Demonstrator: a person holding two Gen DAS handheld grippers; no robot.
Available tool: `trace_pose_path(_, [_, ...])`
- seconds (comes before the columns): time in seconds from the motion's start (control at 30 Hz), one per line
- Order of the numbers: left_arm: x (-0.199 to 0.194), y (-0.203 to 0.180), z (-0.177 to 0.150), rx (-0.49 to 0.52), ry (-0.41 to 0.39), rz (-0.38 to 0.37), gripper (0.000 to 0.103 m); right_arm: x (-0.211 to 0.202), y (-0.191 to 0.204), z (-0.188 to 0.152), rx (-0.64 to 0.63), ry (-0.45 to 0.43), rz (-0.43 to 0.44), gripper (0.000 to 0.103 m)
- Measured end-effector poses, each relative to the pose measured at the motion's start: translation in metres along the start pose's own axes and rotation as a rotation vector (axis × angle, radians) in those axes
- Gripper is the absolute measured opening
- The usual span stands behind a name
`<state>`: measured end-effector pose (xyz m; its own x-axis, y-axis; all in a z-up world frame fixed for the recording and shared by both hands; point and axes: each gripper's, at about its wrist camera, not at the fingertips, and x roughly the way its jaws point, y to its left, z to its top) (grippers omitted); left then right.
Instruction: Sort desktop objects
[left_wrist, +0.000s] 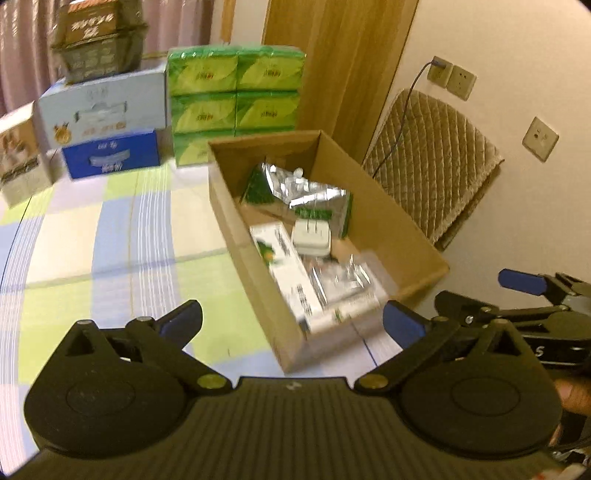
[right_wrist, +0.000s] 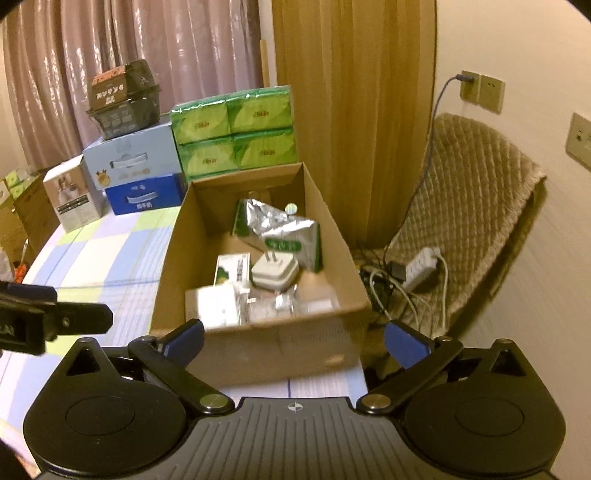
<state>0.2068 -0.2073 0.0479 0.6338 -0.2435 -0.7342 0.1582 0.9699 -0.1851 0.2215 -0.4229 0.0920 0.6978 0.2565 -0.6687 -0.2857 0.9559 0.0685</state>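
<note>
With the fingers of both our left gripper (left_wrist: 291, 325) and right gripper (right_wrist: 293, 341) spread wide and empty, the sorted items sit in the cardboard box (right_wrist: 258, 343), which a careless nudge could push off the surface (left_wrist: 110, 240).

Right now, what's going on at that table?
A person holds two tools over a checked tablecloth. Both the left tool and the right tool are open and hold nothing. In front of them sits an open cardboard box already holding sorted items: silver-green pouches, a white plug adapter and a white-green carton. Stacked boxes and green tissue packs stand behind it.
</note>
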Motion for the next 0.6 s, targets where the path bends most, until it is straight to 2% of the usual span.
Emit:
trace_pose_path(0.13, [-0.021, -0.011, -0.025, -0.011, -0.023, 0.028, 0.102, -0.023, 0.001, -0.015, 0.003, 0.009, 0.006, 0.101])
trace_pose_path(0.23, [-0.033, -0.015, -0.037, -0.038, -0.038, 0.014, 0.102, -0.038, 0.001, -0.023, 0.013, 0.007, 0.006, 0.101])
trace_pose_path(0.6, [-0.045, -0.019, -0.055, -0.049, -0.048, 0.028, 0.102, -0.056, 0.005, -0.030, 0.024, -0.002, 0.012, 0.101])
